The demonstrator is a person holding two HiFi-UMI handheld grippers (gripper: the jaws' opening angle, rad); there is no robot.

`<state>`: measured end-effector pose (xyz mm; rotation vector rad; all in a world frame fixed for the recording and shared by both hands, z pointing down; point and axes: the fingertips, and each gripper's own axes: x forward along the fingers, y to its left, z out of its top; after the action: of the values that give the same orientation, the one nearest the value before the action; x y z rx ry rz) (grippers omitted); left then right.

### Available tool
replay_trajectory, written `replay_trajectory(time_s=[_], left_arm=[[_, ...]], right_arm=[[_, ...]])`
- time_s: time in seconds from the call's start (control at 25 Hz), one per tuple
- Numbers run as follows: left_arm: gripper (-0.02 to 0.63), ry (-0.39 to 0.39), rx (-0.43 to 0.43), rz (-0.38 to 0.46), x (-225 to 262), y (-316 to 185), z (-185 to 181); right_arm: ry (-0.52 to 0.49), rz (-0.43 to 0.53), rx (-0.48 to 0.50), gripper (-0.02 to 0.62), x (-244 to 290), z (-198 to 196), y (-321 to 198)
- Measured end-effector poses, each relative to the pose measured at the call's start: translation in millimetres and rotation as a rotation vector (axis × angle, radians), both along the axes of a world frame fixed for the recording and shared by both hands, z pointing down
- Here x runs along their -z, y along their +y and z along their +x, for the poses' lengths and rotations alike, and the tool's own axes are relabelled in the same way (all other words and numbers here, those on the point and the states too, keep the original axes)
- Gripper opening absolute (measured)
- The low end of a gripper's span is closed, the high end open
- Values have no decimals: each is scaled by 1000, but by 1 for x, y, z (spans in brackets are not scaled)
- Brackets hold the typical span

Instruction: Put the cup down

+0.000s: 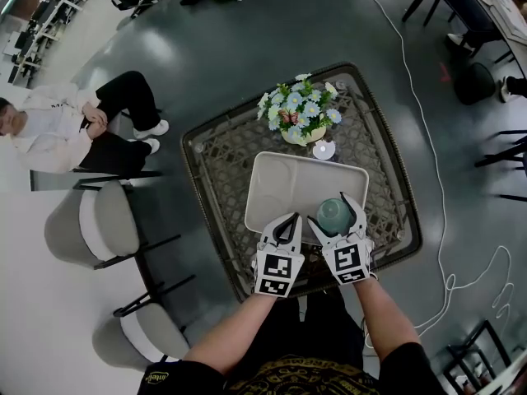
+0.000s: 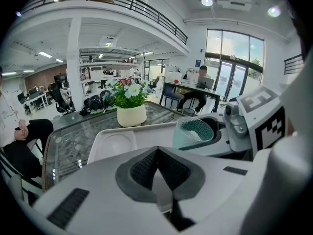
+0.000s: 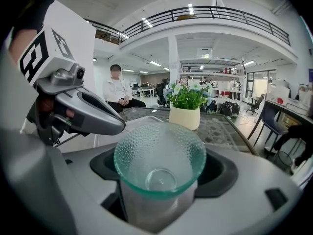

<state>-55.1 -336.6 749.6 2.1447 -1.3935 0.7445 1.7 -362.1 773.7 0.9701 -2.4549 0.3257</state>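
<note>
Pale green pebbled glass: the cup [image 3: 160, 153] sits upright between the jaws of my right gripper [image 1: 338, 225], which pinch it low on its side walls, below the flared rim. It is empty. It hangs over the near right part of a white tray [image 1: 280, 179] on a glass-topped wicker table [image 1: 198, 179]; I cannot tell if its base touches the tray. My left gripper [image 1: 286, 225] is just beside it, jaws pressed together on nothing. I judge the cup light, rigid and breakable, its smooth base apt to slip, though the dimpled surface may help grip. Holding the lower body, never the thin rim, seems safest.
</note>
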Motion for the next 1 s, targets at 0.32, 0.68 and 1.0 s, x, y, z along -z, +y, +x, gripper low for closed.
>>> replay_trajectory(time_s=[0.32,0.68,1.0], left_arm=[[-3,5,-7,1,-3,-3,2],[-3,16,-11,17,3,-3,0],[-3,20,-22,38,15,-2,1]], right_arm=[[5,-28,-9,394,-10,5,-1],[0,-46,-14,430,-8,4,3],[-1,-25,-55,430,8,14,8]])
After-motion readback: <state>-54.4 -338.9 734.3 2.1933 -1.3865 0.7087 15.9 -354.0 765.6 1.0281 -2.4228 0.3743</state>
